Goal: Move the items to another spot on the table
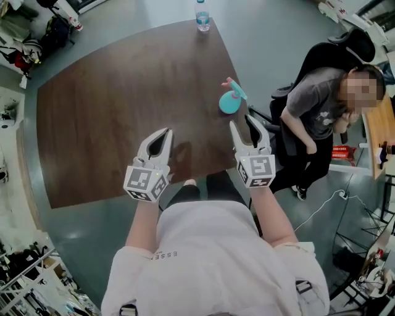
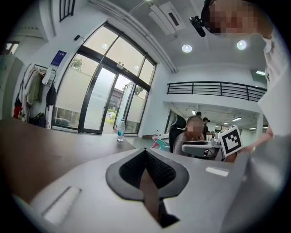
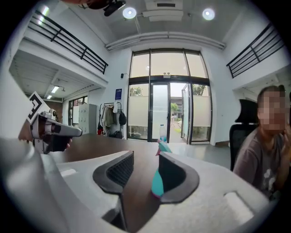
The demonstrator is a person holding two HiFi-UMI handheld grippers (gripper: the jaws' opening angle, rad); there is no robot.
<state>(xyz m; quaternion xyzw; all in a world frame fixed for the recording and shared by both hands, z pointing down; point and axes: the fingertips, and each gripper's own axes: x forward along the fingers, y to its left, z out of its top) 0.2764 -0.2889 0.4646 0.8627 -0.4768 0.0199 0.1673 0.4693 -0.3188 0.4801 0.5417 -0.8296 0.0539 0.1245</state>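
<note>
A teal spray bottle [image 1: 231,100] with a pink trigger stands near the right edge of the brown table [image 1: 111,105]. A clear water bottle [image 1: 202,15] stands at the far edge. My right gripper [image 1: 242,121] hovers just short of the spray bottle, open and empty; the right gripper view shows the spray bottle [image 3: 157,179] beyond the gap of that gripper [image 3: 146,157], partly hidden by one pad. My left gripper [image 1: 163,133] hangs over the near middle of the table. Its pads meet at the tips in the left gripper view [image 2: 145,151], with nothing held.
A person [image 1: 315,108] sits in a black office chair [image 1: 336,49] close to the table's right edge. Glass doors [image 3: 168,109] lie beyond the far edge. Bags and clutter [image 1: 37,37] crowd the floor at left, and cables [image 1: 333,200] run across it at right.
</note>
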